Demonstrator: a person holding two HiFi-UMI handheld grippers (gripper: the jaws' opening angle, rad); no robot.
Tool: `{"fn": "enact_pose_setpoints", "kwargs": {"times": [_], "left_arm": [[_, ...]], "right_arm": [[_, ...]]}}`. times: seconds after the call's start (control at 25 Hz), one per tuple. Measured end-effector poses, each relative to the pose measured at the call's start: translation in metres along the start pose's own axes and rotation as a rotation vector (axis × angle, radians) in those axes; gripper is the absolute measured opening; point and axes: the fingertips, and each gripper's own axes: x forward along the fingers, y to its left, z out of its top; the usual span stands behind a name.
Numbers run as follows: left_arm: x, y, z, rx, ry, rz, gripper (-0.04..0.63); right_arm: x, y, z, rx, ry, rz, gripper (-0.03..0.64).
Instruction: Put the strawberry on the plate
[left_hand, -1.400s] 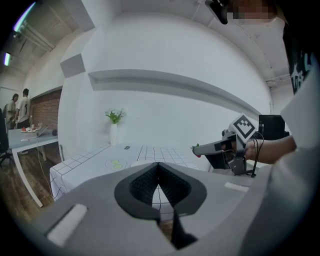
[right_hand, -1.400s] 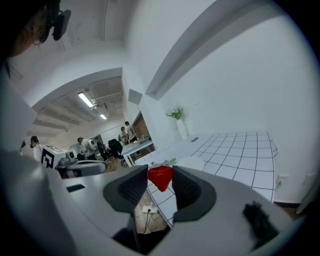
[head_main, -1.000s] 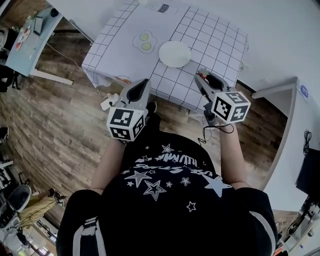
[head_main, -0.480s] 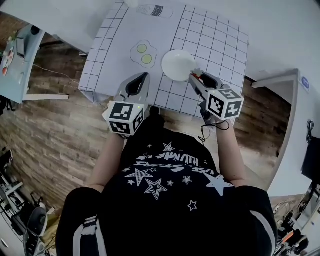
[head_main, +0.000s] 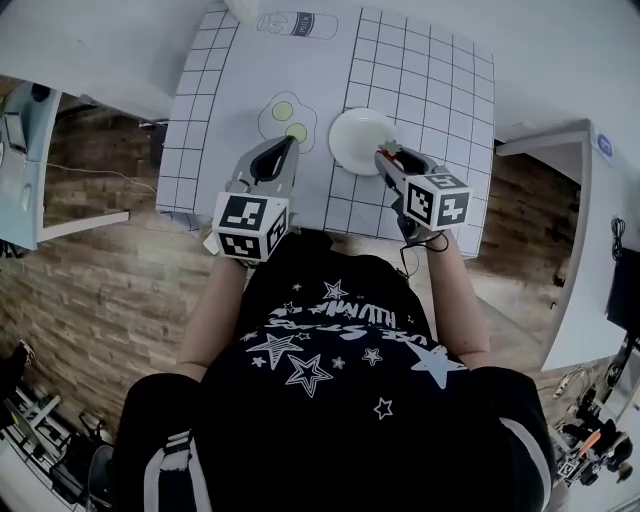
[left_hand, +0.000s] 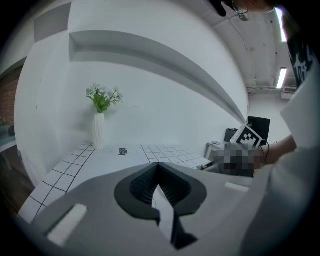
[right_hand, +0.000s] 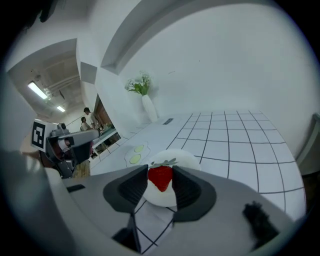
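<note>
A red strawberry (right_hand: 161, 178) with a green leafy top is pinched between the jaws of my right gripper (right_hand: 160, 181), which is shut on it. In the head view that gripper (head_main: 387, 155) hangs at the near right rim of the round white plate (head_main: 359, 136), and the strawberry (head_main: 391, 152) shows as a small red spot at its tip. The plate (right_hand: 175, 159) lies just beyond and below the fruit. My left gripper (head_main: 287, 143) hovers over the table left of the plate, jaws closed together with nothing in them (left_hand: 158, 172).
The table (head_main: 440, 90) wears a white cloth with a black grid. A printed fried-egg drawing (head_main: 287, 118) lies left of the plate and a printed bottle label (head_main: 297, 23) at the far edge. A white vase with flowers (left_hand: 99, 123) stands at the table's far corner. Brick-pattern floor surrounds the table.
Both grippers have moved forward over the table. The right gripper with the strawberry has come up to the plate's near rim; the left one now lies beside the egg drawing.
</note>
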Motion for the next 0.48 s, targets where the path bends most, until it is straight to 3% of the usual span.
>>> {"fn": "enact_pose_setpoints", "kwargs": {"times": [0.48], "left_arm": [[0.025, 0.021, -0.007, 0.024, 0.034, -0.095, 0.009]], "right_arm": [[0.040, -0.009, -0.007, 0.019, 0.029, -0.079, 0.161]]}}
